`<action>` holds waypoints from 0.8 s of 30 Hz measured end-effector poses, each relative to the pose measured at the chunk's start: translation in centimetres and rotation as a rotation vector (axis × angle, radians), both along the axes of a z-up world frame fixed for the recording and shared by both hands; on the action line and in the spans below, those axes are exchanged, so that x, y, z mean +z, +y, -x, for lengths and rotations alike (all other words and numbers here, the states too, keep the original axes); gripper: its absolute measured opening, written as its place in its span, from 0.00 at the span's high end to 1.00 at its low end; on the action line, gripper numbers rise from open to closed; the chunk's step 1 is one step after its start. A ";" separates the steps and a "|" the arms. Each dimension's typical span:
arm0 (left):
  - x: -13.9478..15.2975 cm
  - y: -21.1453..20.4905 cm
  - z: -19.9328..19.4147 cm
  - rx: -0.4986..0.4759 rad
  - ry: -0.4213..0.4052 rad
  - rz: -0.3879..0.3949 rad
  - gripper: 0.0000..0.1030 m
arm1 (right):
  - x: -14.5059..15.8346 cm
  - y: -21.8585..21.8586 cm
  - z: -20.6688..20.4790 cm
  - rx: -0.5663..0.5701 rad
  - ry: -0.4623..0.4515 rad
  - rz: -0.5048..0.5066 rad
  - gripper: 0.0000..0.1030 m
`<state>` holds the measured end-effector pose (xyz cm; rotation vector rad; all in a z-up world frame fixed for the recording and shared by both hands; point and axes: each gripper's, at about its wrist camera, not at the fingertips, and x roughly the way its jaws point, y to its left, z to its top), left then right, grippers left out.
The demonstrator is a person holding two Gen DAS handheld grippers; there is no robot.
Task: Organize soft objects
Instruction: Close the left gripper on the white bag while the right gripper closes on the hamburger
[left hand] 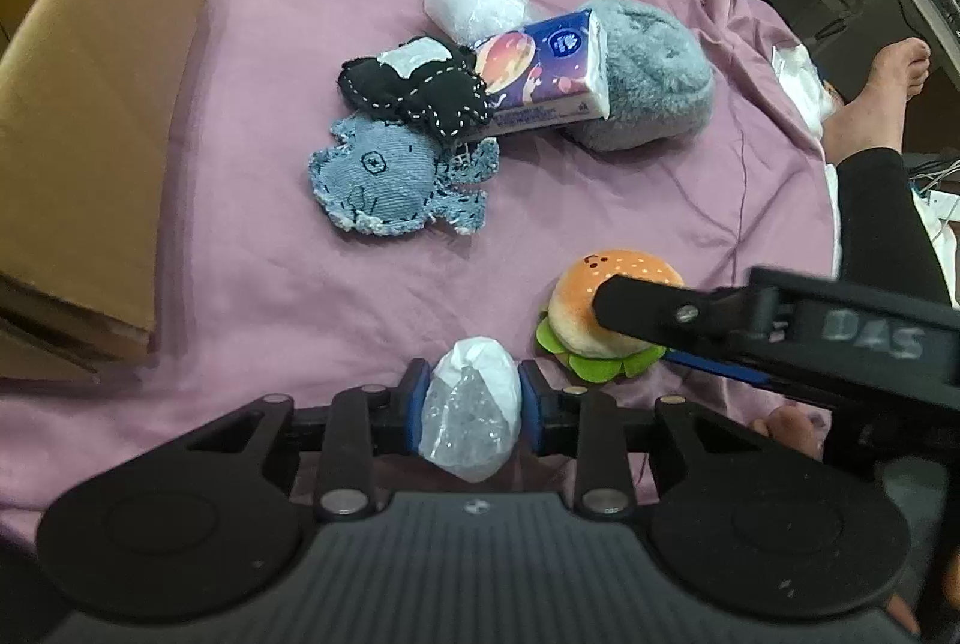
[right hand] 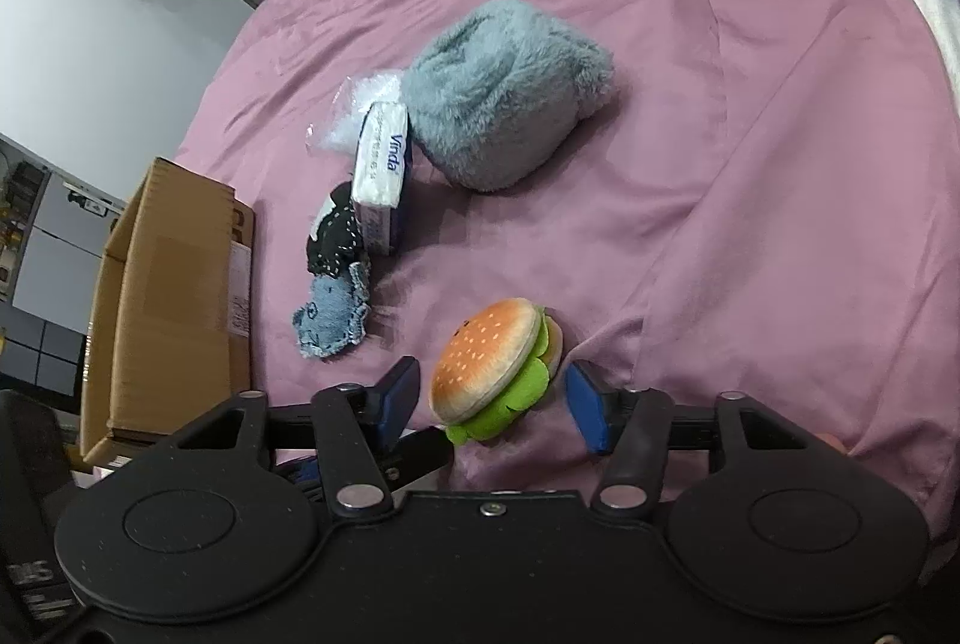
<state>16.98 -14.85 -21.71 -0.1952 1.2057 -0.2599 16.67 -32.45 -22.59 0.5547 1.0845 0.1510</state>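
Left gripper [left hand: 471,407] clamps plastic bag [left hand: 470,413]; R gripper [right hand: 492,404] straddles burger plush [right hand: 495,371].

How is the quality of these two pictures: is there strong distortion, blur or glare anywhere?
Left wrist view: fisheye bends the cardboard box and sheet edge; the burger toy is sharp, lettering on the right gripper is blurred; light is soft, without glare. Right wrist view: same curved edges; the grey plush looks slightly soft; faint sheen on the purple sheet.

The left tool [left hand: 472,401] grips a white plastic-wrapped bundle [left hand: 471,407] above the purple bedsheet [left hand: 252,284]; the right tool [left hand: 606,305] touches a burger plush [left hand: 600,314].
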 end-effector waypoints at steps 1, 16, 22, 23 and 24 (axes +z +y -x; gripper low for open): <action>0.3 0.1 0.1 0.000 -0.005 0.001 0.71 | -0.1 0.0 0.0 -0.006 0.001 0.008 0.65; 5.6 3.2 1.1 0.073 -0.118 0.015 0.71 | 2.9 1.5 1.6 -0.022 -0.097 0.013 0.78; 7.7 5.0 1.6 0.115 -0.168 0.022 0.71 | 5.1 3.8 2.0 0.003 -0.144 0.019 0.78; 8.1 5.3 1.7 0.123 -0.177 0.022 0.71 | 5.5 4.1 2.0 0.004 -0.152 0.019 0.78; 8.4 5.7 1.7 0.130 -0.186 0.022 0.71 | 5.8 4.4 2.1 0.005 -0.160 0.018 0.78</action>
